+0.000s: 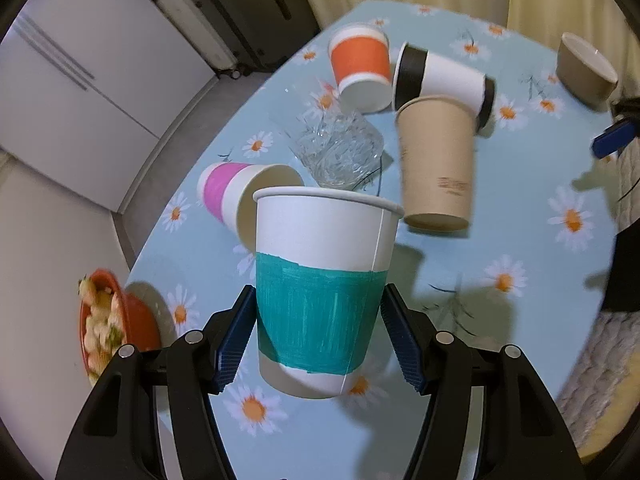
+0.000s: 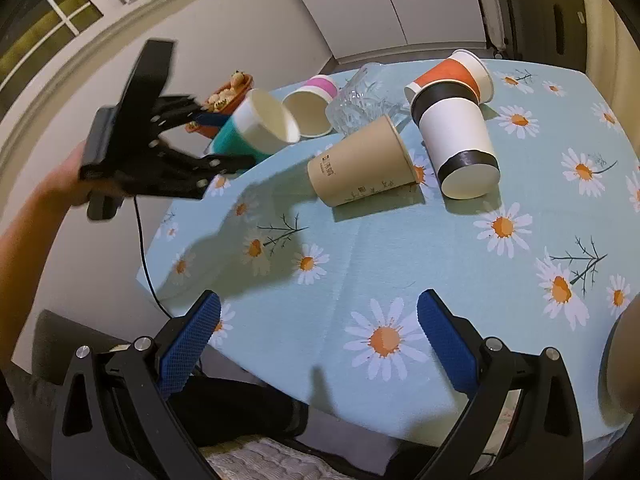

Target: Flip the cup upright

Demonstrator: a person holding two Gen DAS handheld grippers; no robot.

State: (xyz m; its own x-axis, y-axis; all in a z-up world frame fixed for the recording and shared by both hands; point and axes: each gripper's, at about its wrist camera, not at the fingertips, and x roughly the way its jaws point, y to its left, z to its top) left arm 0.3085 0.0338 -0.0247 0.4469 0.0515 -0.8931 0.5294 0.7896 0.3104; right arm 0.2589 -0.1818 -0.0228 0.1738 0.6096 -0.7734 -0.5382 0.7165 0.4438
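Above the table's [image 1: 500,320] left edge, the left gripper [image 1: 318,312] is clamped on the teal-banded cup [image 1: 320,280], lifted clear and tilted, mouth raised. Turning seems partly done; levelling, setting down and release remain. The right gripper [image 2: 318,340] hangs spread and empty at the near edge.

A white paper cup with a wide teal band [image 1: 324,312] sits at the centre of the left wrist view, between the left claw's [image 1: 318,336] blue ribbed pads on black arms. At 10 o'clock lies a white paper cup with a pink band [image 1: 236,192]. At 12 o'clock is a white cup banded orange [image 1: 362,68], beside a white cup banded black [image 1: 440,80] and a plain tan paper cup [image 1: 438,164]. The desk [image 1: 520,240] wears pale blue cloth printed with white, orange-centred daisies.
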